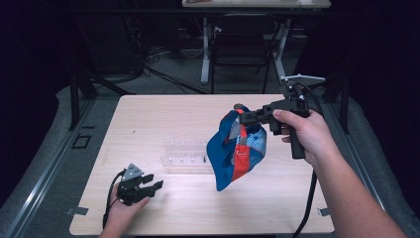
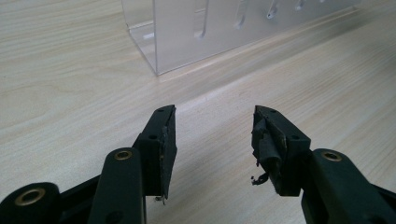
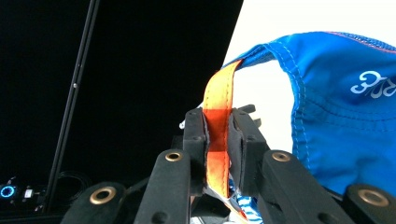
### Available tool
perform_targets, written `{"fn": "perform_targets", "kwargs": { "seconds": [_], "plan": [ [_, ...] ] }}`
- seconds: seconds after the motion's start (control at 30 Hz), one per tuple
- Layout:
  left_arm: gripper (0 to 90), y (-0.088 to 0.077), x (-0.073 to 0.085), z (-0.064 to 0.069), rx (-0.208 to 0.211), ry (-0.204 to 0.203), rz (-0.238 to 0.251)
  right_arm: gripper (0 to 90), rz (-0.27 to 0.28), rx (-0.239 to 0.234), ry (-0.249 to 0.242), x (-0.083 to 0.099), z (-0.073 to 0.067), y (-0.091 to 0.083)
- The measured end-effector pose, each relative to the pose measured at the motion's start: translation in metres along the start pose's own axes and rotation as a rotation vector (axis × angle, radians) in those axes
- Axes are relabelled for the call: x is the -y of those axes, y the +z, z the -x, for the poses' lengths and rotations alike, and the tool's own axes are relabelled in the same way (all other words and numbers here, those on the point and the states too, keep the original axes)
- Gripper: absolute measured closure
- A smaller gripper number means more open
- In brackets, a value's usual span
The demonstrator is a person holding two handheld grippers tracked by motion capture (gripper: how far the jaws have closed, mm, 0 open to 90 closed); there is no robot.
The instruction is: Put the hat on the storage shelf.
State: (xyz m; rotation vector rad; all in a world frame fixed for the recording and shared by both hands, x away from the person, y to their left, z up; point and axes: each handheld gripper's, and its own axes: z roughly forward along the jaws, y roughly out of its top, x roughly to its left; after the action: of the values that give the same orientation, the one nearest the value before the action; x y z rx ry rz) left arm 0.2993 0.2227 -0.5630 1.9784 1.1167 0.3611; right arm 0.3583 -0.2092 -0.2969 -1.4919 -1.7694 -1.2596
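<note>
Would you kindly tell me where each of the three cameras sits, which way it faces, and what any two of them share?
High view: above the person's side, looking forward and down on the table; both forearms, the left gripper and the right gripper show.
Left gripper view: rides the left gripper, looking low across the wood at the clear plastic rack; its open jaws show.
Right gripper view: rides the right gripper, lifted and facing the dark room; its jaws clamp the orange strap of the blue cap.
Shared: the high and right gripper views both show the cap.
</note>
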Motion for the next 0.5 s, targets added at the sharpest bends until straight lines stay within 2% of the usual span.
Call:
{"fn": "perform_targets", "kwargs": {
  "seconds": [0.03, 0.5],
  "plan": [
    [50.4, 0.000, 0.000, 0.001, -0.009, 0.000, 0.004, 78.3, 0.008, -0.003, 0.002, -0.002, -0.001, 0.002],
    [50.3, 0.000, -0.001, 0.001, 0.001, 0.006, 0.002, 78.3, 0.037, -0.012, 0.001, -0.015, -0.004, 0.002]
  ]
}}
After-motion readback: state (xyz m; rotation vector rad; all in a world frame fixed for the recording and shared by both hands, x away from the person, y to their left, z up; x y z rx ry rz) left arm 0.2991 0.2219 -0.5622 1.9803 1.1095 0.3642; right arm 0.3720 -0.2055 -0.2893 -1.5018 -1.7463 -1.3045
